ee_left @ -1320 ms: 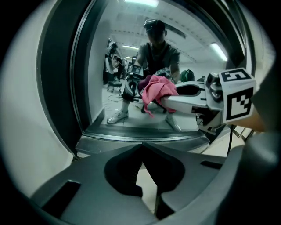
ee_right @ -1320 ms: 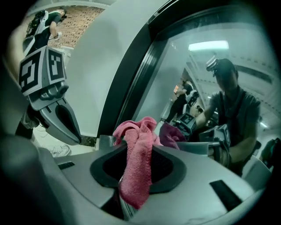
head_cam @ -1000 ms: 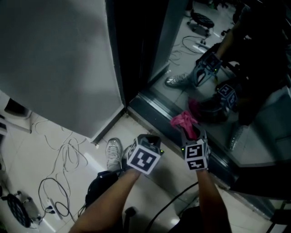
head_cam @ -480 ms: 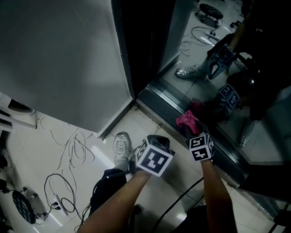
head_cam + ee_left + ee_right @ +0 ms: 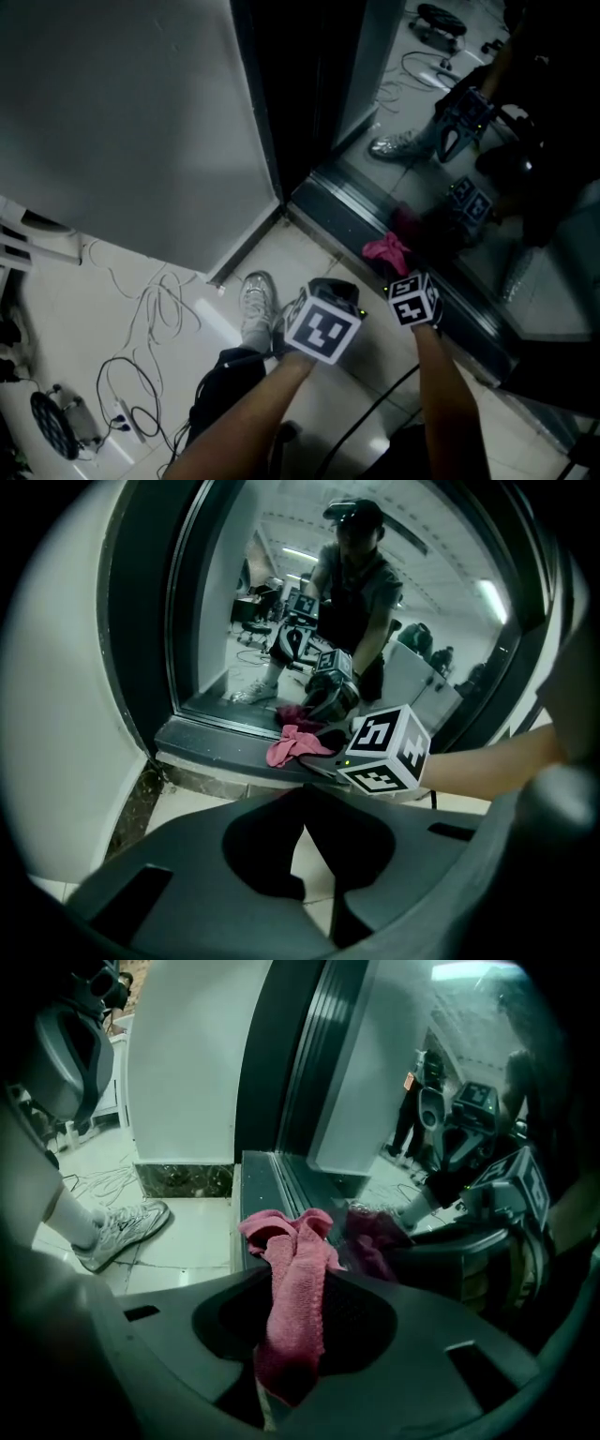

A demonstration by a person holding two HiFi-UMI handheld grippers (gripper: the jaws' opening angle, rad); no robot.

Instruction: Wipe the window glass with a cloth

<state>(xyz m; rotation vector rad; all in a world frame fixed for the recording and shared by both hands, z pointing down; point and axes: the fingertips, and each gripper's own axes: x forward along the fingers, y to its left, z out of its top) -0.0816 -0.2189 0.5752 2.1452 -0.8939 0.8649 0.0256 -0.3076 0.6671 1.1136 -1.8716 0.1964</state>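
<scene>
The cloth (image 5: 281,1241) is pink terry with a nubby weave, bunched into a soft, folded wad. The window glass (image 5: 539,178) is smooth and reflective, and is sitting in a dark, ridged frame rail (image 5: 352,216) beside a flat, matte grey wall panel (image 5: 122,122).

The right gripper (image 5: 302,1279) is clamping the cloth between its jaws, which are standing apart only by the cloth's thickness. The wad is projecting forward, low against the rail, just beside its own reflection; contact with the glass cannot be confirmed. The left gripper (image 5: 306,803) is showing its jaws pressed together with nothing between them.

Both bare forearms are reaching forward and down, the right forearm (image 5: 445,403) angling toward the glass and the left forearm (image 5: 248,417) hanging just beside it over the tiled floor (image 5: 309,258).
</scene>
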